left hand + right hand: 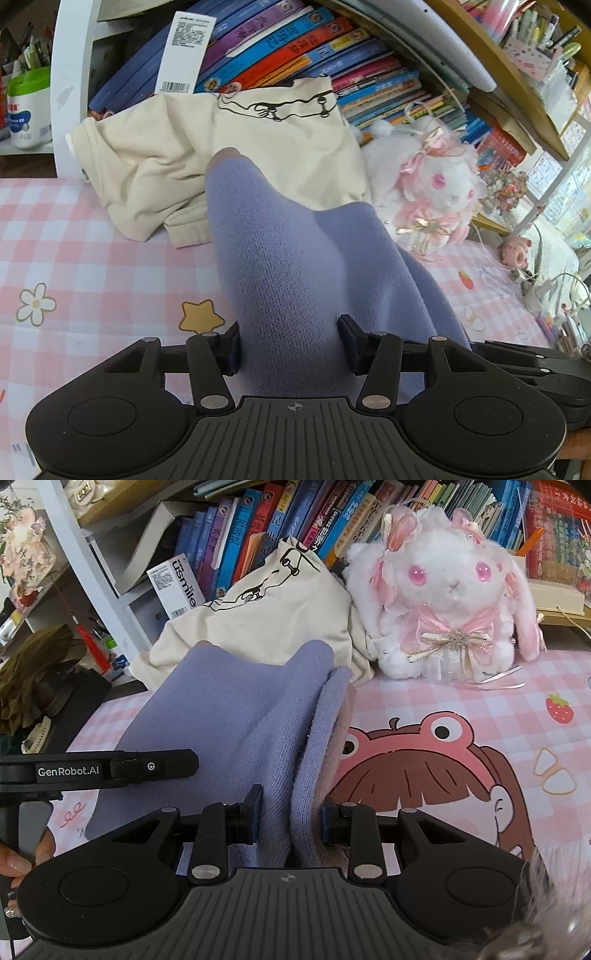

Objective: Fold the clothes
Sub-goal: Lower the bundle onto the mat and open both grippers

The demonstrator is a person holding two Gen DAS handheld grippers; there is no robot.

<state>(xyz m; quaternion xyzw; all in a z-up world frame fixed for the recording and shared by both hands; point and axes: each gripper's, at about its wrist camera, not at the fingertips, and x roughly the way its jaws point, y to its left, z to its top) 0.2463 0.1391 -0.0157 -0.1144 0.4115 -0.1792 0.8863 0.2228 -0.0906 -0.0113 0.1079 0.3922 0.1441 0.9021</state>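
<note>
Lavender knit garment, one piece, hangs bunched over a pink checked mat, clamped by both claws. One cream garment lies behind it beside one white plush rabbit. Left gripper and right gripper each angle downward, jaws part-closed on lavender folds. Bookshelves back the mat.

Two grippers: left gripper, right gripper. One lilac knit garment at centre. One cream cloth at 12 o'clock. One plush rabbit at 1 o'clock. One pink checked mat. Many books, too crowded to count.
</note>
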